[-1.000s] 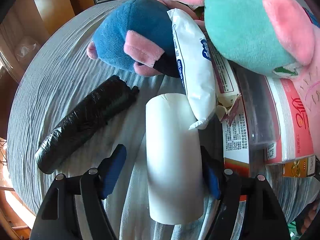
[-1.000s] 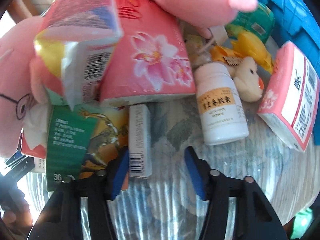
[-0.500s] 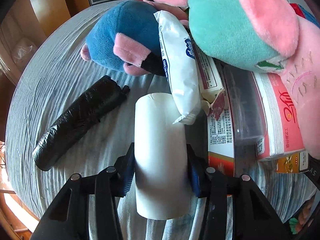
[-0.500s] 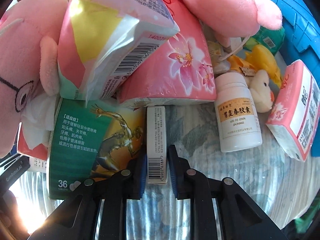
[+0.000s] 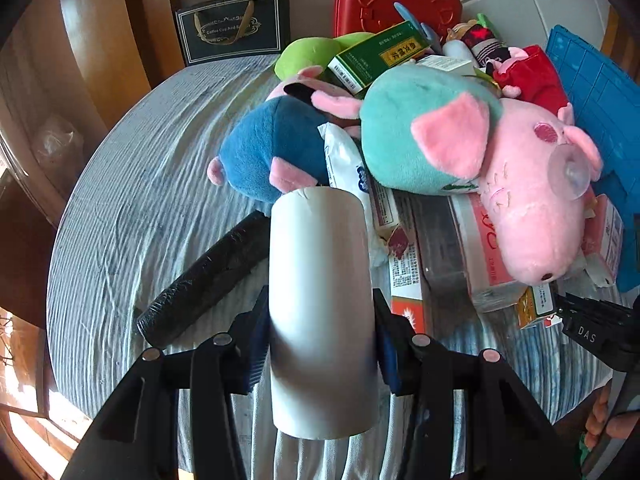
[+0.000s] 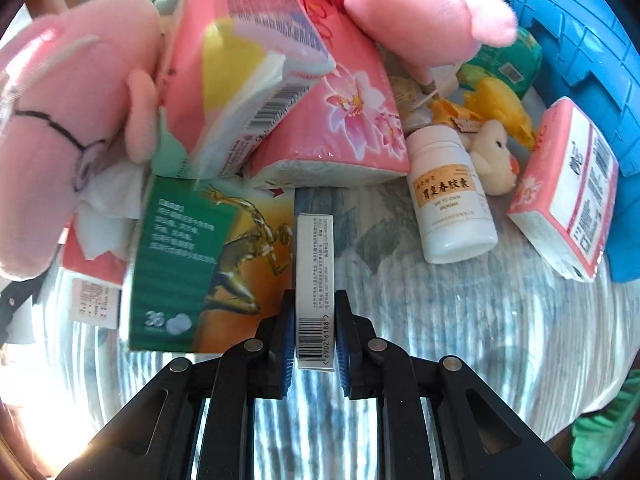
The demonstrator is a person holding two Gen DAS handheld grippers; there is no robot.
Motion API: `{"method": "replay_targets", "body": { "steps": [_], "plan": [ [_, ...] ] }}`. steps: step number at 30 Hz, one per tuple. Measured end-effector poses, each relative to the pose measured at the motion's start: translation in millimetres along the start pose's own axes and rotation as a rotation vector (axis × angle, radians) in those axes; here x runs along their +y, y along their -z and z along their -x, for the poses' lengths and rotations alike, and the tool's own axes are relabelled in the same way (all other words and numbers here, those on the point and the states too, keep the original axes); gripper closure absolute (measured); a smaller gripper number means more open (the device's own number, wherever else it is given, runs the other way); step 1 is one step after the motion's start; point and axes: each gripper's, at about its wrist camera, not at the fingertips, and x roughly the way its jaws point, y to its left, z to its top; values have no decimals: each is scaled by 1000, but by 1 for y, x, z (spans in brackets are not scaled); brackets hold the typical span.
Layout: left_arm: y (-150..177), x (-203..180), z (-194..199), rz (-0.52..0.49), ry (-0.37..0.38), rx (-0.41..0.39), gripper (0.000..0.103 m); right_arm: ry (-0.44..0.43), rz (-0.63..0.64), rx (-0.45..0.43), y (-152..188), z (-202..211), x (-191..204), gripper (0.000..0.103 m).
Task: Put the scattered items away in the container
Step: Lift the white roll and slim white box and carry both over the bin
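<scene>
White and smooth, the plastic roll (image 5: 322,312) in the left claw (image 5: 320,344) looks light but slick and a little squashy; I judge it best held across its middle, as it is here, with both blue pads pressed on its sides and the jaws partly open to its width. It hangs clear above the striped cloth of the bench (image 5: 132,184), with the black rolled bag (image 5: 204,280) lying beneath and beside it, and the blue plush pig (image 5: 272,152) just beyond its far end.

The right claw (image 6: 314,344) has its jaws closing, nearly together, on a slim white carton (image 6: 314,280) with a barcode on its near end. Thin cardboard of that sort should be stiff along its length and easy to crush flat, so a light pinch on the narrow faces near the end seems right. The carton sits just beside the green and orange tablet box (image 6: 208,264), with the white pill bottle (image 6: 452,192) off to the other side.

Behind the heap of toys and tissue packs stands the blue crate (image 6: 580,40), which I take for the container; both items are outside it as yet
</scene>
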Motion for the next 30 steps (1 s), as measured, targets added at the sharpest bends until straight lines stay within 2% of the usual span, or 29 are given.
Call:
{"method": "replay_targets", "body": {
  "steps": [6,13,14,15,17,18,30],
  "plan": [
    [-14,-1,4,-77,54,-36,58,19,1,-29,2,33,5,86],
    [-30,-47,42,-159,108,-119,58,-4,19,-114,-9,95,-2,86],
    [-31,-54,45,-167,110,-128,58,-14,20,-130,3,102,11,86],
    [-33,-61,49,-173,110,-137,58,-26,21,-144,22,100,6,86],
    [-37,-76,57,-181,108,-156,58,-48,28,-174,2,87,-14,86],
    [-39,-83,62,-186,106,-168,58,-58,35,-191,14,85,-24,86],
    [-61,-216,105,-134,53,-274,58,-144,207,-341,-34,155,-123,86]
  ]
}}
